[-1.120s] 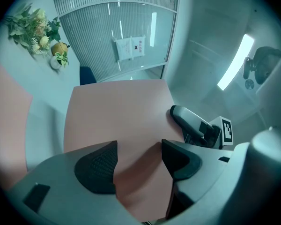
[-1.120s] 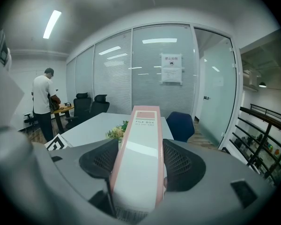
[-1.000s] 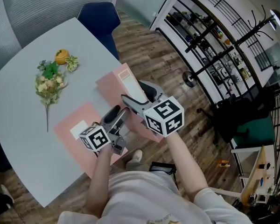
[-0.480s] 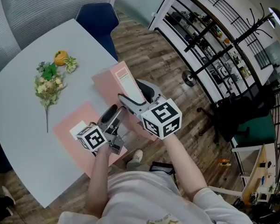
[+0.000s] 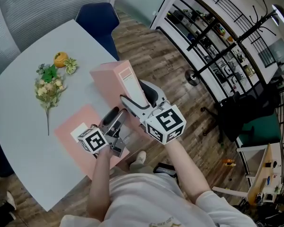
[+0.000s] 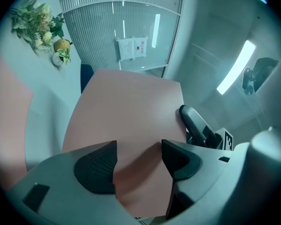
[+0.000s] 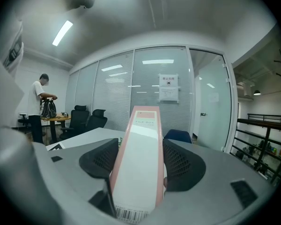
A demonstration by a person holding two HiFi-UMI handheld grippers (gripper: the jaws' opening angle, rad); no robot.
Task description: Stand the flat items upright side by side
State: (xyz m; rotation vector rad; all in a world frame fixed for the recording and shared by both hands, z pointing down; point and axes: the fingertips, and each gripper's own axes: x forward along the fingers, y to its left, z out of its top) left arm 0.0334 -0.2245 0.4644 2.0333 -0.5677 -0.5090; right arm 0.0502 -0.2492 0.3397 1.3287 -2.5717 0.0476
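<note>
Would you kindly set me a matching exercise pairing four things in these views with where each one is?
Things:
1. file box nearer the chair
2. file box nearer the person
3. flower sprig
4. blue chair

Places:
a. flat on the table, near edge
b. beyond the table's far edge
c. tilted up in the right claw
d. lying on the table, left part

Pairs: 1-c, 2-a, 3-d, 4-b

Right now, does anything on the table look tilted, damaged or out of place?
One pink cardboard file box leans at a slant, neither flat nor upright, with its spine gripped by the right claw. The other pink file box lies flat on the table. No damage shows.
</note>
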